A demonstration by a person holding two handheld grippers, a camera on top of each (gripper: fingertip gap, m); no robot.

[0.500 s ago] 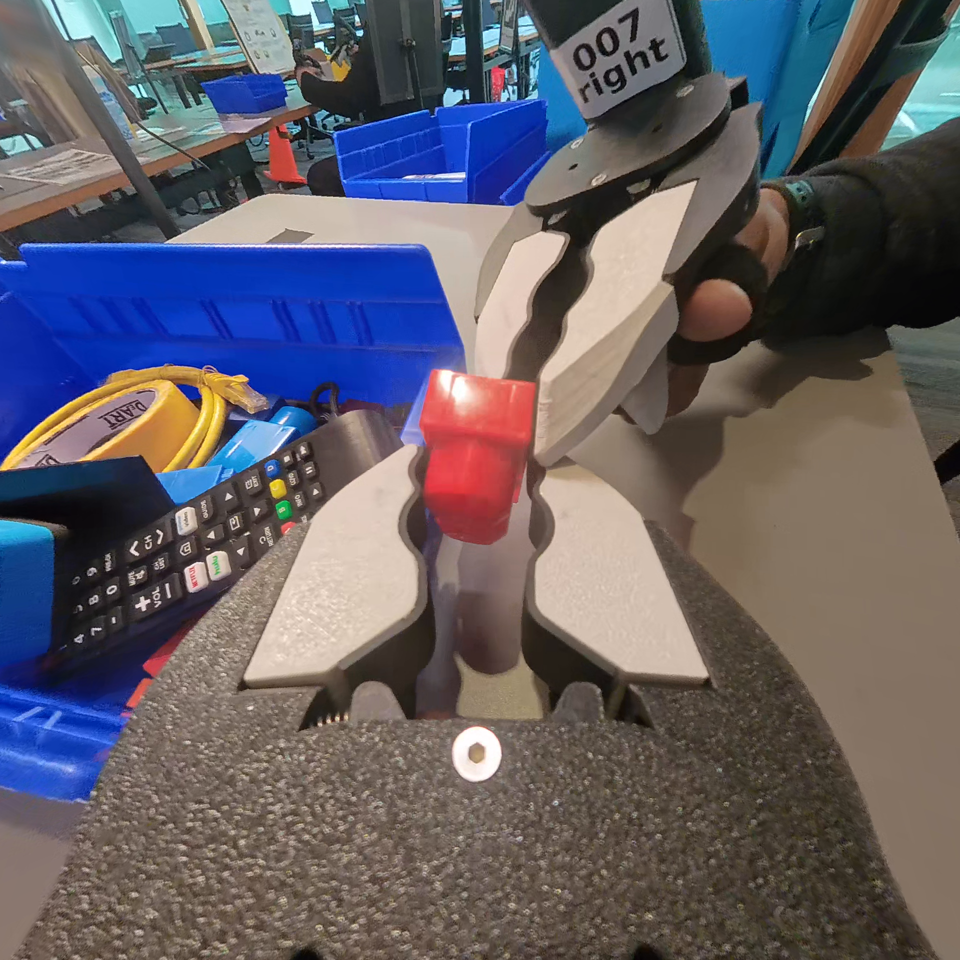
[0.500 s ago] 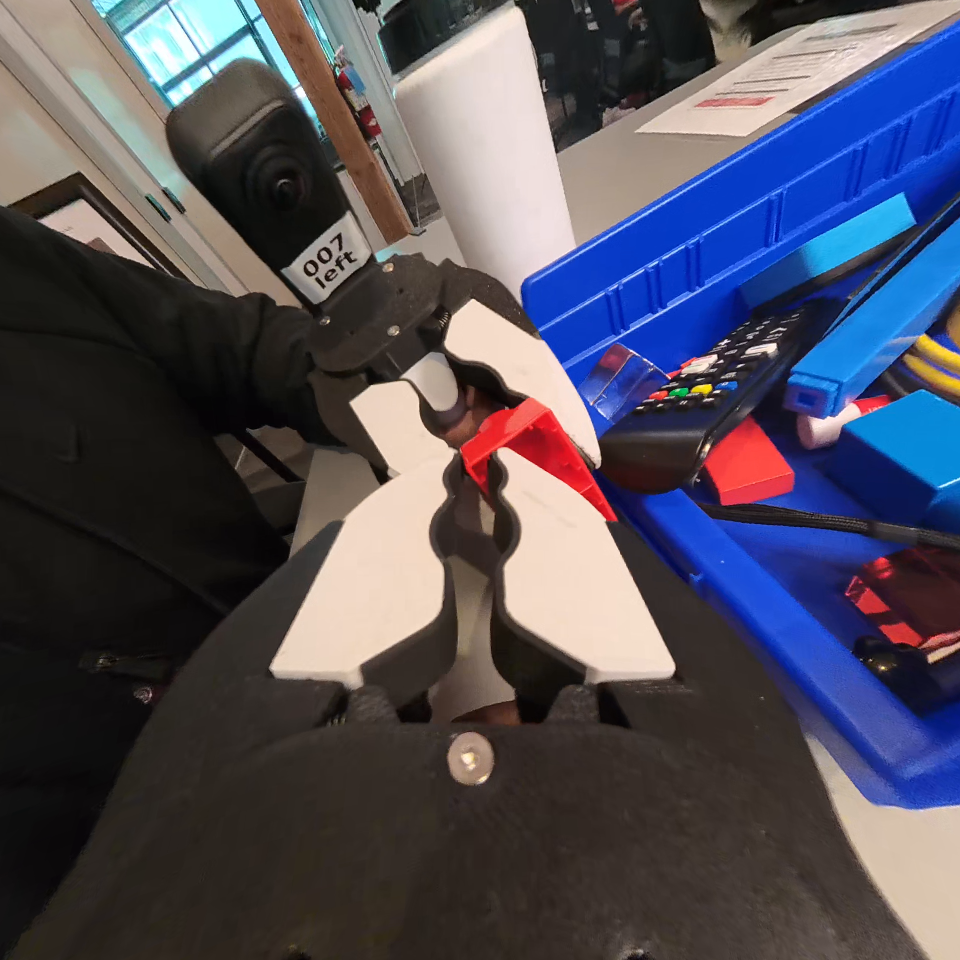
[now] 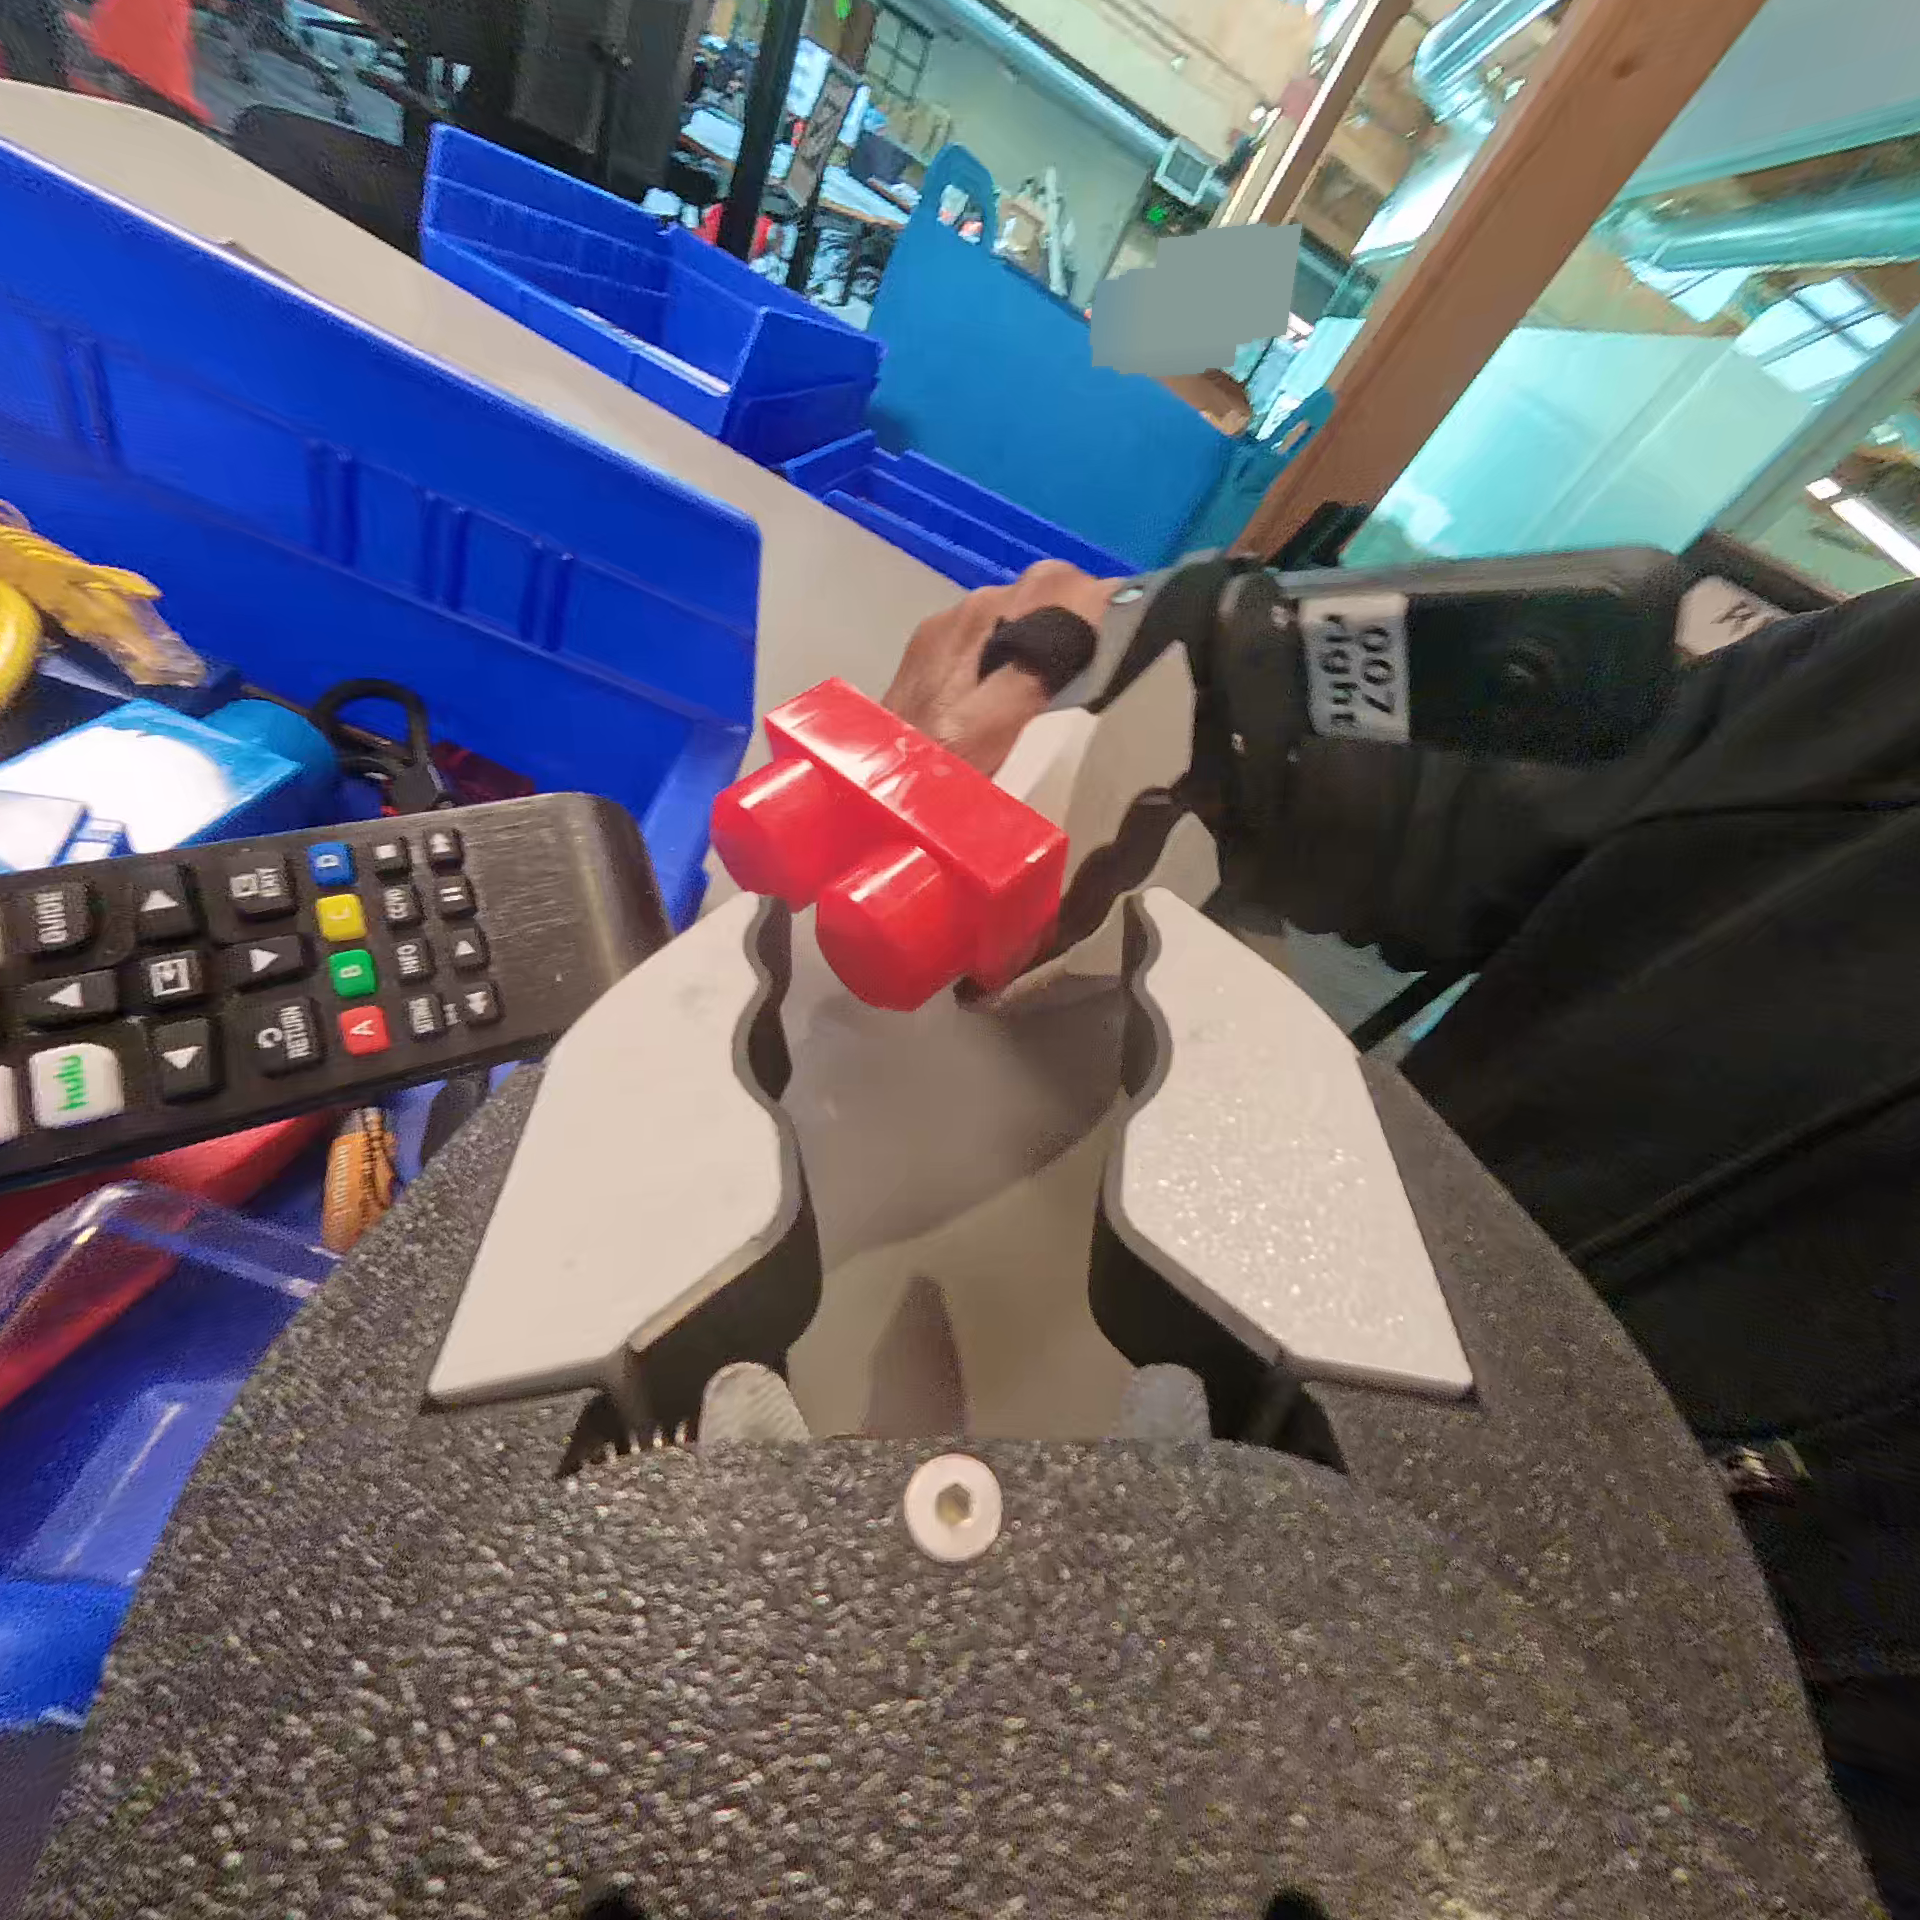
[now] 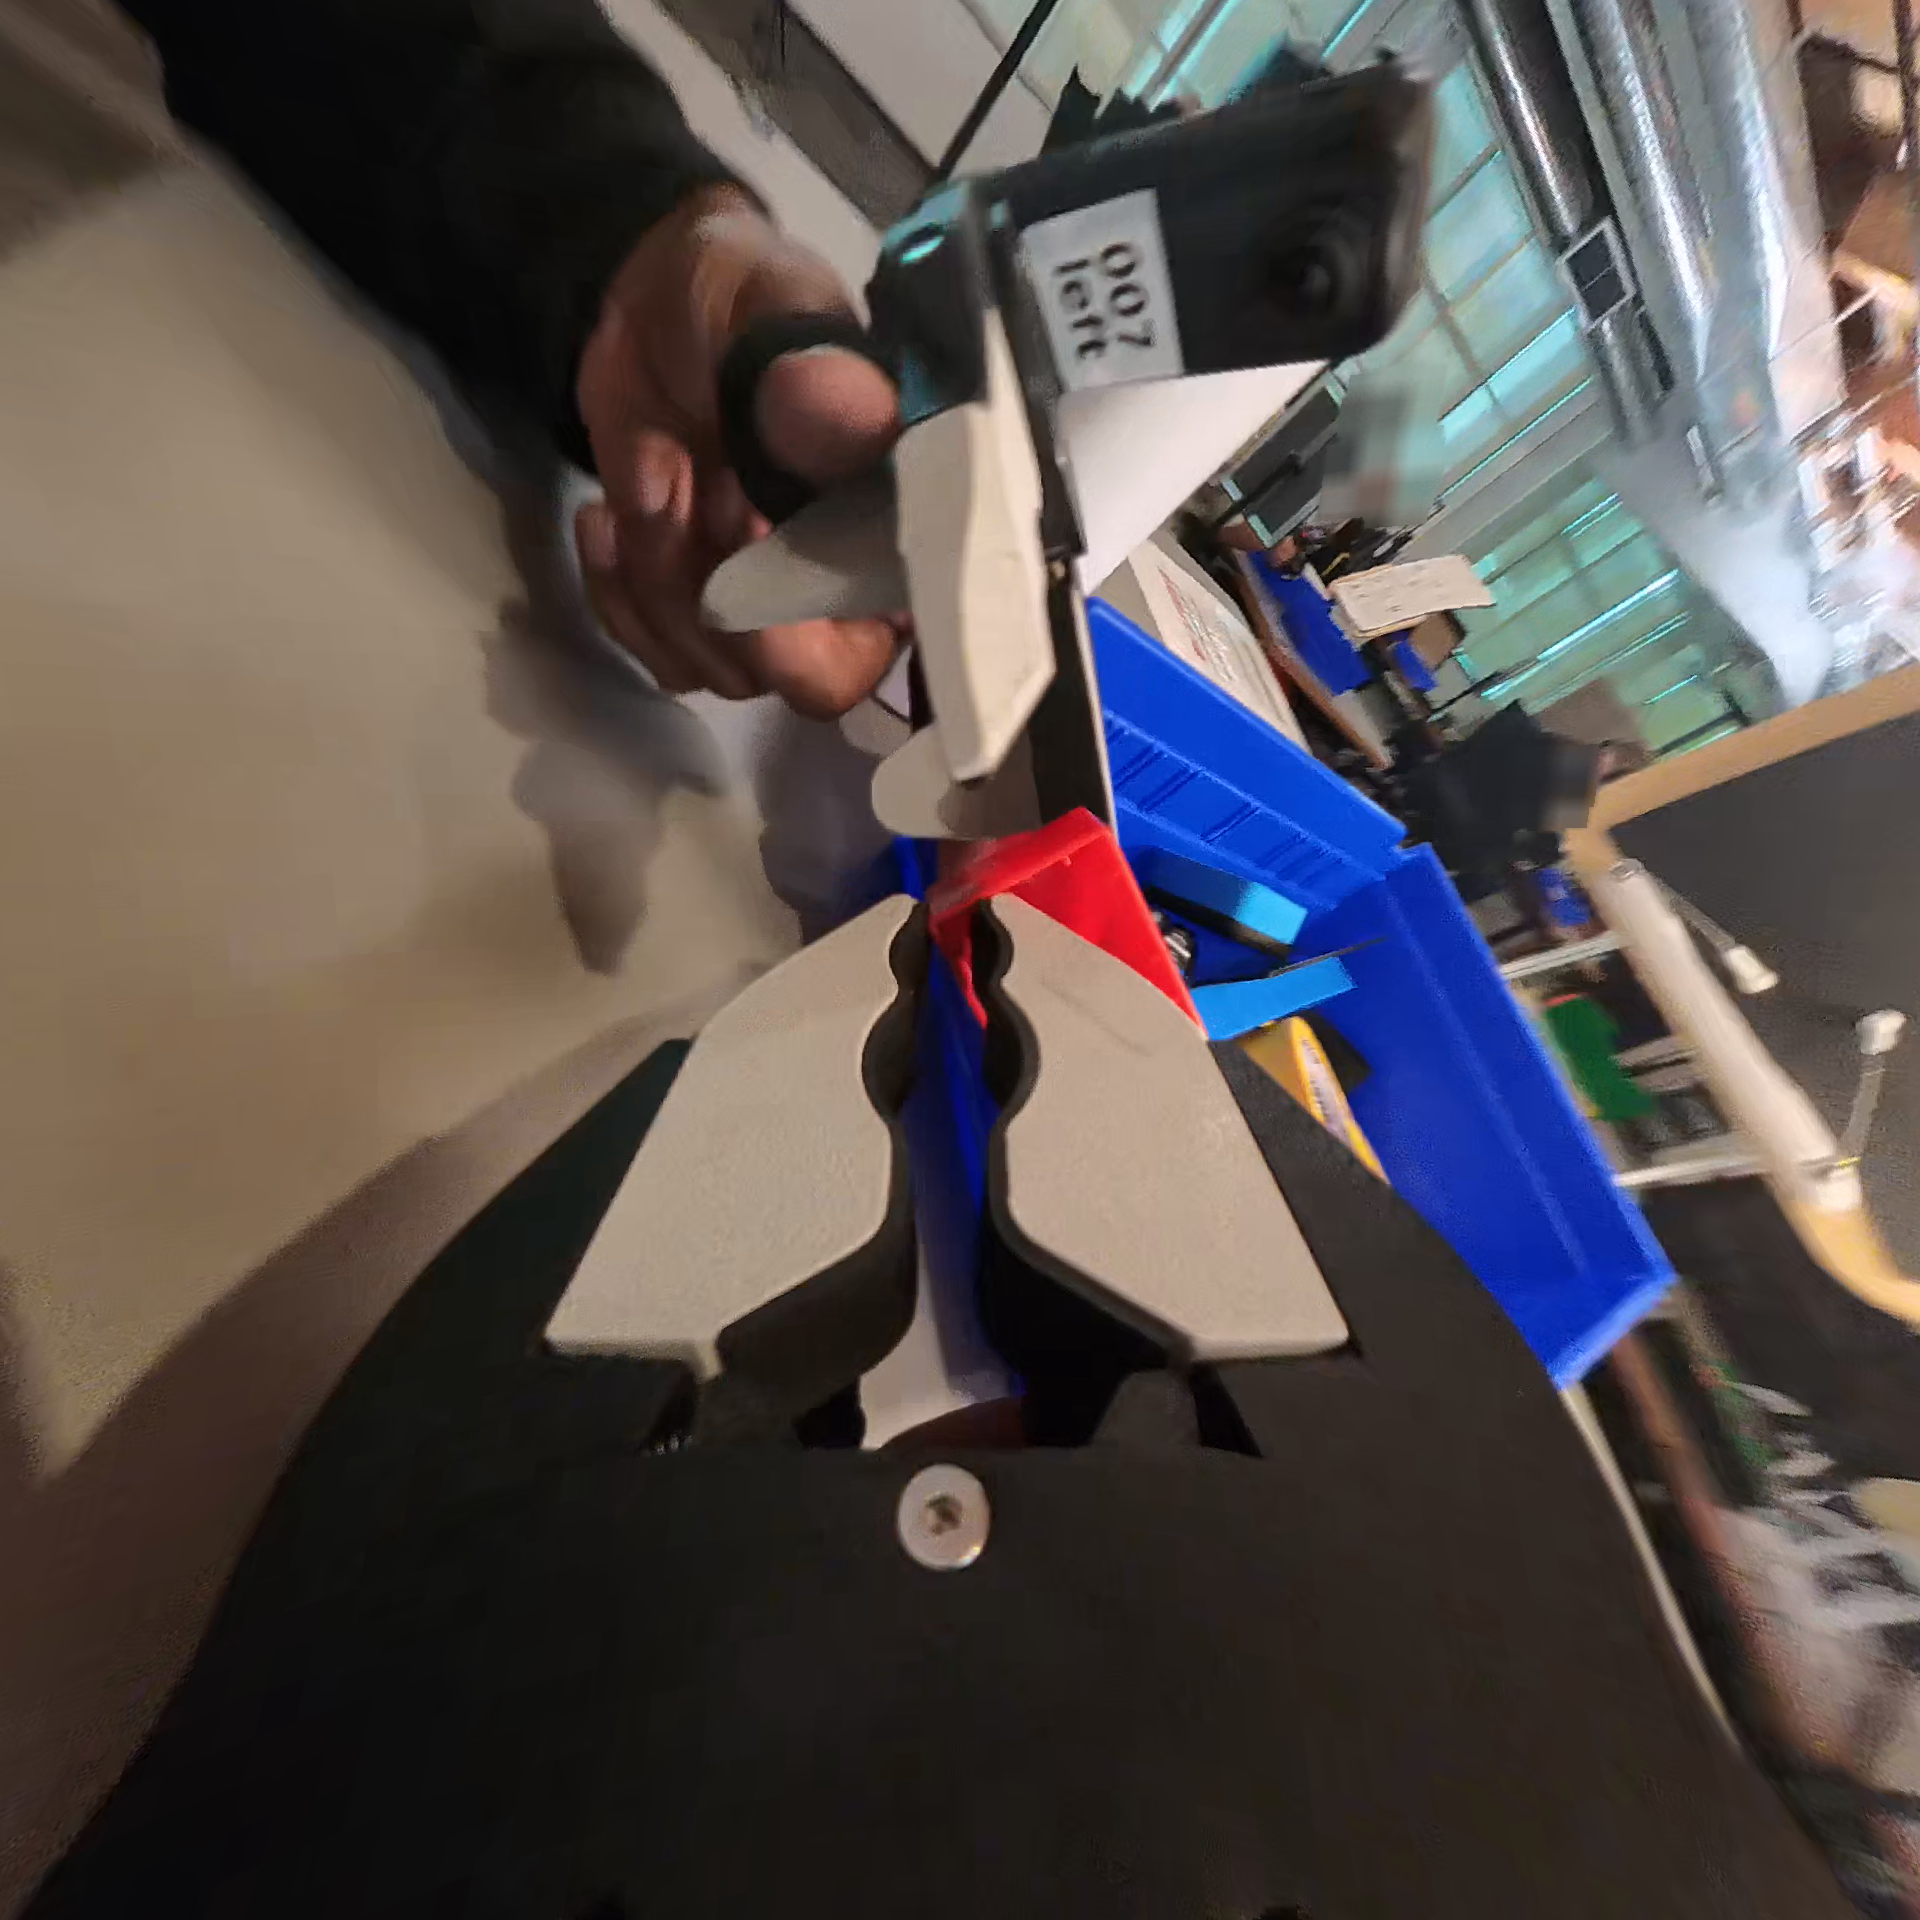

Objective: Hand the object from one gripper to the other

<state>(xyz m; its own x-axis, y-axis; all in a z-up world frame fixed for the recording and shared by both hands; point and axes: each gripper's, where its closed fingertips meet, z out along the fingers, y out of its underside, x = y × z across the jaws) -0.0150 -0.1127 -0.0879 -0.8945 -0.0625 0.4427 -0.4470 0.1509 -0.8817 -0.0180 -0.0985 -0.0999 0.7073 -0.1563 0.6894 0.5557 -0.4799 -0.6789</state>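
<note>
The red toy brick hangs in the air just beyond my left gripper's fingertips, studs toward the camera. My left gripper is open wide and empty, its jaws either side of and just below the brick, apart from it. My right gripper comes in from the right and is shut on the brick's far edge. In the right wrist view my right gripper pinches a thin edge of the red brick. The left gripper's fingers show just beyond the brick, held by a hand.
A blue bin at the left holds a black remote, a yellow cable and blue boxes. More blue bins stand at the back on the grey table. A black sleeve fills the right side. Only a small space, under 4 cm, lies between the two pairs of fingers.
My left gripper has opened and let go of the red brick. My right gripper now holds it alone. Both grippers have swung and tilted, and the right wrist view is blurred.
</note>
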